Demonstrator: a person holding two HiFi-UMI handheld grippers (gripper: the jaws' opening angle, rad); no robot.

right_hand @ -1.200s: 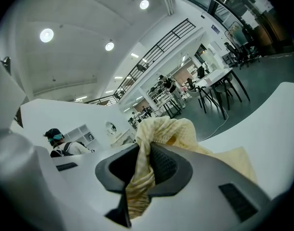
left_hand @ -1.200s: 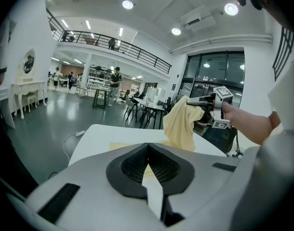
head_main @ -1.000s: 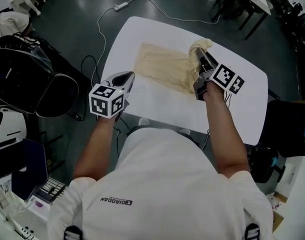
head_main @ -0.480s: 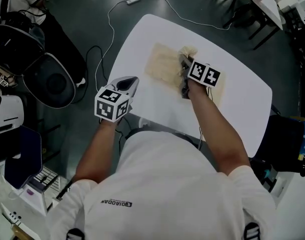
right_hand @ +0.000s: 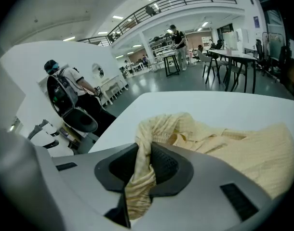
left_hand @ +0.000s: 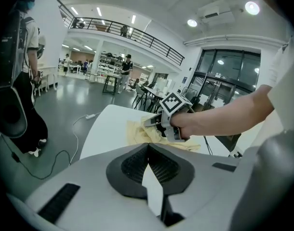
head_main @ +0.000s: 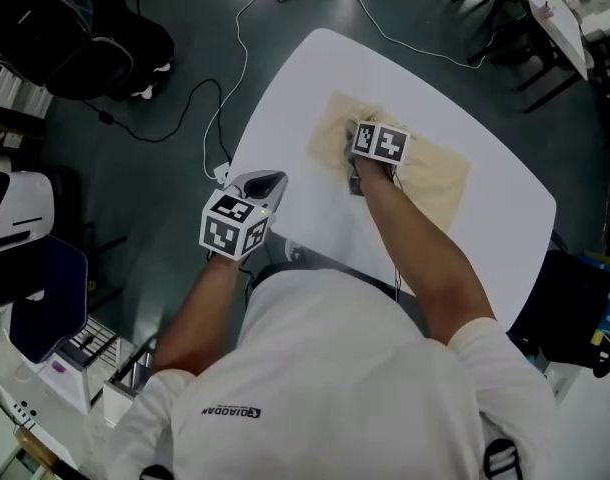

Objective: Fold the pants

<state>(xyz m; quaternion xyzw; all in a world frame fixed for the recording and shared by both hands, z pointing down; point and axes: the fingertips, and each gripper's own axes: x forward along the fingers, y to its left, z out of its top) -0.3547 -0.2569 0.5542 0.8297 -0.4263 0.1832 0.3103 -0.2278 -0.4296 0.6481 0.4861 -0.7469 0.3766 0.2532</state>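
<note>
Pale yellow pants (head_main: 437, 174) lie on the white table (head_main: 305, 78), doubled over toward the left. My right gripper (head_main: 351, 140) is low over the cloth's left part, under its marker cube. In the right gripper view this gripper (right_hand: 144, 150) is shut on a bunched strip of the pants (right_hand: 140, 177), with the rest of the fabric (right_hand: 248, 153) spread beyond. My left gripper (head_main: 265, 180) hovers at the table's near left edge with jaws together and nothing in them. The left gripper view shows its tips (left_hand: 148, 146) and, further off, the right gripper (left_hand: 159, 124) on the pants (left_hand: 137, 131).
A white cable (head_main: 235, 58) runs across the dark floor to the table's left. Black bags (head_main: 75, 28) sit at the far left and dark chairs (head_main: 505, 8) at the upper right. A person with a backpack (right_hand: 65, 88) stands beyond the table.
My right gripper has carried the gathered end of the pants from the right side leftward and down, laying it over the rest. The left gripper has dropped slightly by the table edge.
</note>
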